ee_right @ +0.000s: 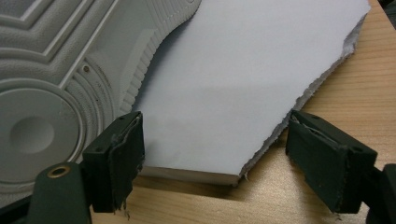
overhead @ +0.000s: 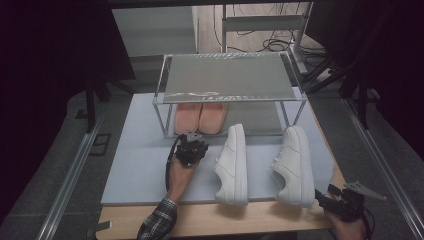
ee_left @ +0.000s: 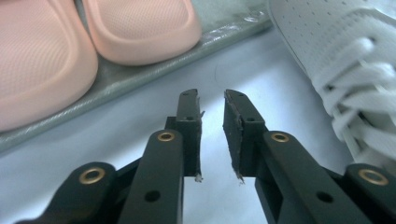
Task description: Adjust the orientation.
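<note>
Jaws, left: your left gripper (ee_left: pixel 212 100) stands narrowly parted, empty, just before the pink slippers (overhead: pixel 200 117) on the rack's lower shelf (ee_left: pixel 140 77).
Jaws, right: your right gripper (ee_right: pixel 215 154) gapes wide, empty, apparently just beside the right white sneaker (overhead: pixel 295 165).
Mat: grey foam mat (overhead: pixel 140 165) carries both sneakers.

Dim workroom around a light wooden table (overhead: pixel 220 220)

A pale blue foam mat (overhead: pixel 140 165) covers most of the tabletop, its torn edge (ee_right: pixel 299 100) showing at one corner. Grey carpet floor (overhead: pixel 45 165) spreads on both sides, crossed by silver metal rails (overhead: pixel 70 175). Beyond, black cables (overhead: pixel 272 42) tangle on a lighter floor (under a white metal frame (overhead: pixel 262 22)); dark surroundings close in.
</note>
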A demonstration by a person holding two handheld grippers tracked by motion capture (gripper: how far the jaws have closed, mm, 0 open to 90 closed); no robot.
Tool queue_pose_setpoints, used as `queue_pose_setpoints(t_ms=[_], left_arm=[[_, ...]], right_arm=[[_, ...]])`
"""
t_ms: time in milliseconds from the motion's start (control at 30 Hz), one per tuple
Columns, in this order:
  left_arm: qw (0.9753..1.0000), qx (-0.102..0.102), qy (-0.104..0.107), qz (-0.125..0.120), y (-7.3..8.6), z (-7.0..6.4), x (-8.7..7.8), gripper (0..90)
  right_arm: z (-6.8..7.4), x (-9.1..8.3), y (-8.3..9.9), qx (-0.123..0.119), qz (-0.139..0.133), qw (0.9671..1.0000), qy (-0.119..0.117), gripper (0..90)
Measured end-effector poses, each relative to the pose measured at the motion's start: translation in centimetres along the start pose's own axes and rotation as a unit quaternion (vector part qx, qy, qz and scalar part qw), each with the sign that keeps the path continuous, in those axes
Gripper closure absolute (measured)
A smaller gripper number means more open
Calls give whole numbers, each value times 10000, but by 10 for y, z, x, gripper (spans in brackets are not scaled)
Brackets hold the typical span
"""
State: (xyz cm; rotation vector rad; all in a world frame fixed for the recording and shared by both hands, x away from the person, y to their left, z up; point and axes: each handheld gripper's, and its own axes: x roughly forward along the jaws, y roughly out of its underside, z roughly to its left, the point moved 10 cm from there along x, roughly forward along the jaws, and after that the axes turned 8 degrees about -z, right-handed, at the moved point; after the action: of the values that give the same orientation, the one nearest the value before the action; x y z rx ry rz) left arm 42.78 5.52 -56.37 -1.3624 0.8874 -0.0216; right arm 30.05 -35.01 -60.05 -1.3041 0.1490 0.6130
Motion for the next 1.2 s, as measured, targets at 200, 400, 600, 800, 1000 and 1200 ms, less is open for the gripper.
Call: queue_pose_setpoints(t_ms=[200, 400, 600, 800, 1000, 1200], left_arm=[[10000, -13, 47, 14, 9, 0, -17, 668], [10000, -59, 41, 5, 20, 1, -30, 567], [9998, -202, 1, -5, 38, -1, -37, 454], [9996, -269, -75, -89, 47, -3, -48, 371], [9995, -244, -145, -130, 54, -4, -63, 251], [9989, -318, -313, -138, 66, 6, -77, 135]], right_arm=[[0, 0, 0, -3, 0, 10000, 3, 196], [0, 0, 0, -5, 0, 10000, 7, 196], [0, 0, 0, 5, -2, 10000, 2, 196], [0, 0, 0, 6, -3, 10000, 1, 196], [0, 0, 0, 13, -3, 10000, 3, 196], [0, 0, 0, 14, -2, 10000, 5, 197]])
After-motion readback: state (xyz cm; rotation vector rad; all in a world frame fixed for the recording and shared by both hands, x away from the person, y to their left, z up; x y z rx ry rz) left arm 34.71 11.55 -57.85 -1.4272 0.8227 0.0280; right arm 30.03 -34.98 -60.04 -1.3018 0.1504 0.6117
